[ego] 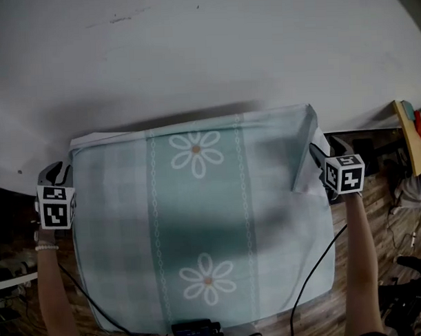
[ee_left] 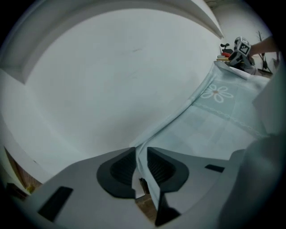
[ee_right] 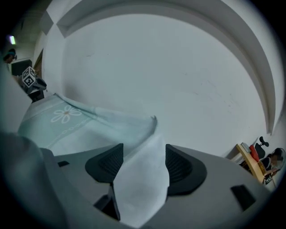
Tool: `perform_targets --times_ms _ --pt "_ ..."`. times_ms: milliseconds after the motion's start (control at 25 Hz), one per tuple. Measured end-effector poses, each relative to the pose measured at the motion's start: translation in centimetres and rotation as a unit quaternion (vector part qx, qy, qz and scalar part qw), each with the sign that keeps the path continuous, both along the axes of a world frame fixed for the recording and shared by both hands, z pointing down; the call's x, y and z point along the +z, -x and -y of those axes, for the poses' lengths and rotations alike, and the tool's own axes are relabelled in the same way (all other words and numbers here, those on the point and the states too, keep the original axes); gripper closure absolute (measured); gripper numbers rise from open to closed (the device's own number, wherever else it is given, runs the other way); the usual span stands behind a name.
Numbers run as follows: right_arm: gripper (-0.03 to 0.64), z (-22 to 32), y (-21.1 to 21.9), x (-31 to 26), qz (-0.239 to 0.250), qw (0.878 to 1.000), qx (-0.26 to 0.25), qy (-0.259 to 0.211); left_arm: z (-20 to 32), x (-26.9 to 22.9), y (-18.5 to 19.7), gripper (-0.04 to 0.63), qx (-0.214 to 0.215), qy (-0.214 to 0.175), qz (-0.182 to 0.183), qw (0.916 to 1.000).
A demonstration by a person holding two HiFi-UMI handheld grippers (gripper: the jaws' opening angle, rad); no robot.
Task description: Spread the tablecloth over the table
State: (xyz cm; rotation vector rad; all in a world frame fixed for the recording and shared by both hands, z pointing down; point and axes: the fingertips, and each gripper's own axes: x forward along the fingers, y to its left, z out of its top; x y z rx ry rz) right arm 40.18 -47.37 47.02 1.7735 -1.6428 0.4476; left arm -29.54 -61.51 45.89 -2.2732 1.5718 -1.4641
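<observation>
Pale mint tablecloth (ego: 199, 226), faintly checked, with darker stripes, white chain lines and white daisies. It fills the head view from centre to 6 o'clock, its far edge on the round white table (ego: 193, 54) and the rest hanging off the near rim. The 2 o'clock corner is folded back, showing white. At 9 o'clock, the left gripper (ee_left: 141, 157) has its jaws slightly parted around the cloth's edge. At 3 o'clock, the right gripper (ee_right: 144, 156) gapes wide, with the corner loose between its jaws. Its cube (ego: 345, 173) bears black-and-white square markers.
</observation>
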Motion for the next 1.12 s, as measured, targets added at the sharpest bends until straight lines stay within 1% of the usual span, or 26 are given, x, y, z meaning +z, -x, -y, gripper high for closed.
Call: perform_targets --times_ms 40,80,120,200,320,400,440,480,520,600,680,840,1000,1120 --pt "0.328 -1.3 0.7 0.1 0.007 1.000 -0.001 -0.003 -1.2 -0.5 -1.2 0.535 0.005 -0.022 -0.008 0.9997" --pt "0.328 -2.6 1.5 0.5 0.020 1.000 0.001 -0.004 -2.5 -0.7 -2.6 0.568 0.013 -0.037 -0.021 0.9990" --pt "0.328 -3.9 2.4 1.2 0.035 0.999 0.003 -0.002 -3.8 -0.7 -4.0 0.572 0.021 -0.044 -0.037 0.9981" --pt "0.328 -6.1 4.5 3.0 0.055 0.998 0.001 0.013 -6.2 -0.1 -6.5 0.575 0.034 -0.042 -0.067 0.9963" --pt "0.328 -8.2 6.4 6.0 0.053 0.998 0.000 0.037 -9.1 1.6 -9.0 0.578 0.036 -0.027 -0.090 0.9949" --pt "0.330 -8.6 6.0 6.7 0.048 0.998 0.024 0.026 -10.5 2.6 -10.0 0.580 0.035 -0.016 -0.097 0.9945" --pt "0.376 -8.6 5.5 6.8 0.037 0.998 0.036 0.022 -11.1 3.0 -10.3 0.580 0.035 -0.012 -0.097 0.9946" --pt "0.532 -8.6 5.0 6.7 0.017 0.999 0.043 0.024 -11.5 3.3 -10.5 0.580 0.036 -0.009 -0.096 0.9947" --pt "0.581 -8.5 4.3 6.5 -0.007 0.999 0.047 0.028 -11.7 3.6 -10.6 0.580 0.036 -0.007 -0.093 0.9950" --pt "0.583 -7.9 2.1 5.8 -0.060 0.996 0.055 0.034 -11.8 4.0 -10.5 0.580 0.034 -0.003 -0.089 0.9955" --pt "0.584 -7.2 -1.7 5.0 -0.101 0.991 0.082 0.031 -11.7 4.3 -10.3 0.580 0.030 0.000 -0.087 0.9957" --pt "0.584 -5.7 -8.7 0.9 -0.159 0.977 0.143 0.013 -11.3 4.5 -10.1 0.580 0.028 0.003 -0.085 0.9960" --pt "0.586 -3.8 -14.0 -4.8 -0.209 0.960 0.185 -0.021 -10.9 5.0 -9.8 0.580 0.023 0.008 -0.085 0.9961" --pt "0.586 -2.5 -17.1 -8.0 -0.236 0.949 0.206 -0.035 -10.9 5.5 -9.9 0.580 0.022 0.013 -0.080 0.9965"
